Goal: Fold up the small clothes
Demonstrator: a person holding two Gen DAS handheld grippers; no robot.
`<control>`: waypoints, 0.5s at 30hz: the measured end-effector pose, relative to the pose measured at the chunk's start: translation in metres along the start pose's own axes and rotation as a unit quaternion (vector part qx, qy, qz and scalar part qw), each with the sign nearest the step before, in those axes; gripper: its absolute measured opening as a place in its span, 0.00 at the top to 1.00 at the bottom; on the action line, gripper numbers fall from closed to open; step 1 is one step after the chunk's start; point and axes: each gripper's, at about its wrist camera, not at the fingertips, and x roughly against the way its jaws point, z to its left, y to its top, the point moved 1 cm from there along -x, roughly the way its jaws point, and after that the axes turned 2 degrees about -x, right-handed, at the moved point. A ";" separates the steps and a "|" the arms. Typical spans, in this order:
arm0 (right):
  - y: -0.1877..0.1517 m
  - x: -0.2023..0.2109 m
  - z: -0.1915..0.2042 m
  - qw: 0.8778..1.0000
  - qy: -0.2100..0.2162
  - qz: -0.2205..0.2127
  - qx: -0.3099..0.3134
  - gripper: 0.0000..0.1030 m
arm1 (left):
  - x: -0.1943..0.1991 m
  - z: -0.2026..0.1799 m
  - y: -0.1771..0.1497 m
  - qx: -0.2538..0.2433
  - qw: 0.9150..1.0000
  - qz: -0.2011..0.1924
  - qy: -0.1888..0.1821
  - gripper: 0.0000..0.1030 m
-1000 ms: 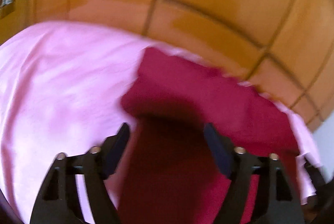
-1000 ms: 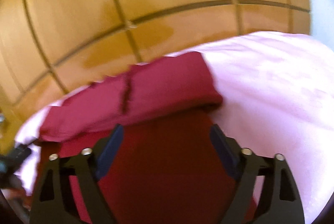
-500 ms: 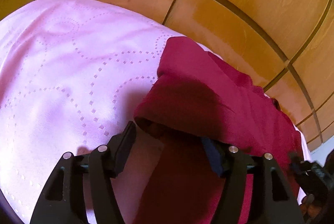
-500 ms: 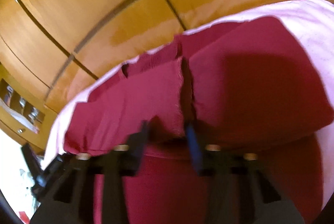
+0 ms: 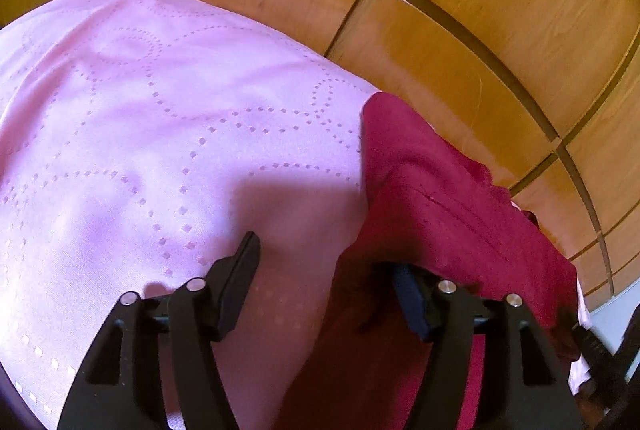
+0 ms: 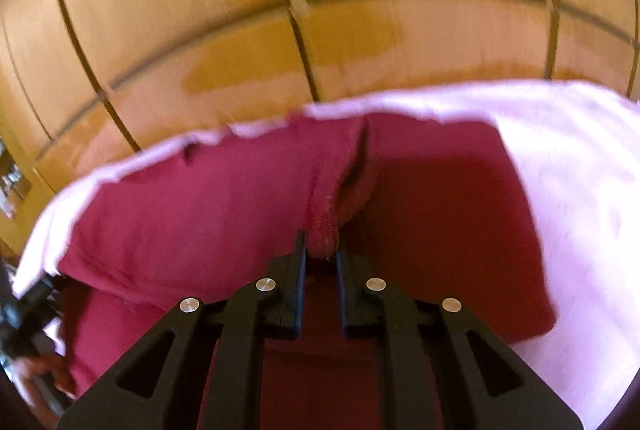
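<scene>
A dark red garment (image 5: 460, 213) lies folded over itself on a pink sheet (image 5: 160, 149), near the sheet's far edge. My left gripper (image 5: 326, 258) straddles the garment's left edge, its jaws wide apart and closing. The left finger (image 5: 240, 278) is over bare sheet, and the right one is tucked under the raised fold. In the right wrist view the garment (image 6: 200, 213) spreads across the middle. There my right gripper (image 6: 321, 246) is shut on a bunched ridge of the cloth at the middle seam.
Wooden panels (image 5: 480, 29) with dark grooves rise just beyond the sheet's far edge. The pink sheet (image 6: 580, 169) runs on to the right in the right wrist view. A dark, blurred piece of the other gripper (image 6: 24, 310) shows at that view's lower left.
My right gripper went from wide open to shut on a pinch of the red cloth. My left gripper slid left, so its left finger now stands over pink sheet.
</scene>
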 end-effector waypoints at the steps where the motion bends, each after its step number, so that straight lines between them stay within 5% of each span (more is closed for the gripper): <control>1: -0.003 -0.004 -0.004 1.000 0.011 0.003 -0.016 0.89 | 0.001 0.003 0.000 0.004 1.000 -0.002 0.005 0.45; 5: -0.004 -0.004 -0.005 0.999 0.023 0.001 -0.024 0.89 | 0.005 0.018 -0.001 0.038 0.999 -0.017 -0.012 0.55; 10: -0.007 0.024 -0.004 0.996 0.073 -0.011 -0.041 0.89 | 0.015 0.032 0.000 0.075 0.996 -0.032 -0.026 0.56; 15: -0.018 0.003 -0.018 0.995 0.068 0.021 -0.071 0.88 | 0.017 0.030 -0.002 0.066 0.997 -0.017 -0.026 0.53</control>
